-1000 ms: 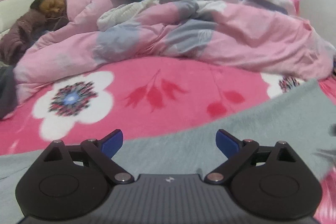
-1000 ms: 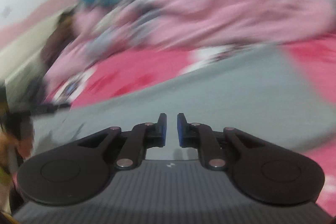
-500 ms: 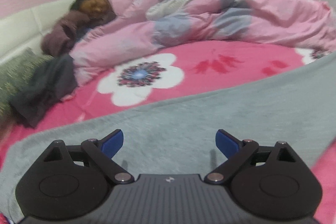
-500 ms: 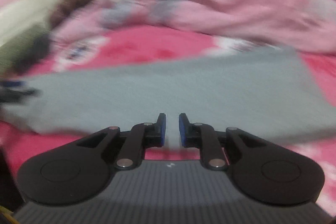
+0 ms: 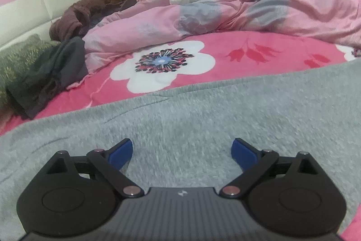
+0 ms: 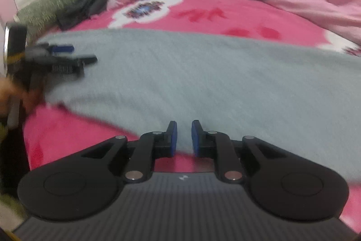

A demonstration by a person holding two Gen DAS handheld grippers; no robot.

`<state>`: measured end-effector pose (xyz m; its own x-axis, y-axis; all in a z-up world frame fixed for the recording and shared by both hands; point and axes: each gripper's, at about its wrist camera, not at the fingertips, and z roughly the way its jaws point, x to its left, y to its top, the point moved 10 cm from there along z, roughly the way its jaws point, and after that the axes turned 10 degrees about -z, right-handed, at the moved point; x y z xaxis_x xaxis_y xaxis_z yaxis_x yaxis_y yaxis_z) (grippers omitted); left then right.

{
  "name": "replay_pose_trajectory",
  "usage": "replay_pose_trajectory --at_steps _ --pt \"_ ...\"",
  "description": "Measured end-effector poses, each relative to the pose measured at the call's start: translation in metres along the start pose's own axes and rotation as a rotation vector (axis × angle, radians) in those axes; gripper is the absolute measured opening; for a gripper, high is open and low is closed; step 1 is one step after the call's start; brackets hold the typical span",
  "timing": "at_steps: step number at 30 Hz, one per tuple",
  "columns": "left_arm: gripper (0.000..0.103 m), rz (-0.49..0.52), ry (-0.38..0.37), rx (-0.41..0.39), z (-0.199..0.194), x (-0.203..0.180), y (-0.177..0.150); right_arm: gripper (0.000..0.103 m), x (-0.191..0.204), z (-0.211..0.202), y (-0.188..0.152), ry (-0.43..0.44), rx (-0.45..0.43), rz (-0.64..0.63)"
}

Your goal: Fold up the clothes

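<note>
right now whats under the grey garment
The grey garment lies spread on the pink flowered bedspread, which shows past its edges. Whatever else lies beneath the cloth is covered.

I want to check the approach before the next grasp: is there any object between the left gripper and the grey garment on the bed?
Nothing visible. The left gripper stands open directly over the grey garment, with only bare cloth between its fingers. The dark clothes lie apart, beyond the garment's far left edge.

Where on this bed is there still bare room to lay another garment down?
The pink floral bedspread lies bare between the grey garment and the rumpled pink duvet. A second strip shows near the right gripper. The dark clothes by the headboard crowd that corner.
</note>
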<state>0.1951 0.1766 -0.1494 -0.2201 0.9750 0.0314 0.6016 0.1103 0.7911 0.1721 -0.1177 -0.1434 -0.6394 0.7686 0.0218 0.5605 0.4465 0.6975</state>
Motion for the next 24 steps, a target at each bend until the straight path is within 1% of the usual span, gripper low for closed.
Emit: replay_pose_trajectory --at_steps 2,3,4,6,7,9,10,12,14,15,17,19,21,23,24 --pt "0.097 -0.016 -0.011 0.0 0.001 0.001 -0.001 0.015 -0.009 -0.004 0.003 -0.027 0.021 0.013" --pt "0.097 -0.016 -0.01 -0.003 0.001 0.002 -0.001 0.016 -0.008 -0.005 0.011 -0.025 -0.001 0.015" --pt "0.097 -0.013 -0.005 -0.005 0.001 0.001 -0.001 0.016 -0.004 -0.005 0.022 -0.004 -0.036 0.012" --pt "0.098 -0.009 0.003 -0.012 0.002 0.0 -0.001 0.016 0.016 0.003 0.049 0.05 -0.104 0.0" --pt "0.098 -0.011 0.003 -0.014 0.002 0.0 -0.002 0.016 0.029 0.012 0.06 0.071 -0.123 -0.013" --pt "0.098 -0.014 0.002 -0.015 0.003 0.001 -0.002 0.016 0.056 0.033 0.073 0.111 -0.128 -0.044" --pt "0.099 -0.014 0.001 -0.014 0.003 0.001 -0.001 0.017 0.067 0.044 0.071 0.128 -0.109 -0.059" --pt "0.099 -0.015 0.0 -0.014 0.003 0.001 -0.001 0.017 0.081 0.058 0.055 0.137 -0.071 -0.101" --pt "0.099 -0.016 -0.001 -0.015 0.003 0.001 -0.002 0.017 0.084 0.051 0.034 0.121 -0.103 -0.125" --pt "0.099 -0.016 -0.002 -0.015 0.004 0.001 -0.002 0.017 0.082 0.043 0.025 0.126 -0.103 -0.109" --pt "0.1 -0.018 -0.002 -0.016 0.005 0.001 -0.002 0.017 0.076 0.026 0.011 0.133 -0.087 -0.063" --pt "0.1 -0.019 -0.002 -0.017 0.005 0.002 -0.002 0.017 0.07 0.011 0.001 0.112 -0.067 -0.056" --pt "0.1 -0.019 -0.001 -0.018 0.005 0.002 -0.002 0.018 0.068 -0.004 0.003 0.1 -0.088 -0.05" --pt "0.1 -0.018 0.002 -0.017 0.005 0.001 -0.002 0.018 0.066 -0.018 0.018 0.095 -0.171 -0.052" --pt "0.1 -0.017 0.004 -0.016 0.005 0.001 -0.002 0.018 0.063 -0.021 0.026 0.079 -0.206 -0.057"
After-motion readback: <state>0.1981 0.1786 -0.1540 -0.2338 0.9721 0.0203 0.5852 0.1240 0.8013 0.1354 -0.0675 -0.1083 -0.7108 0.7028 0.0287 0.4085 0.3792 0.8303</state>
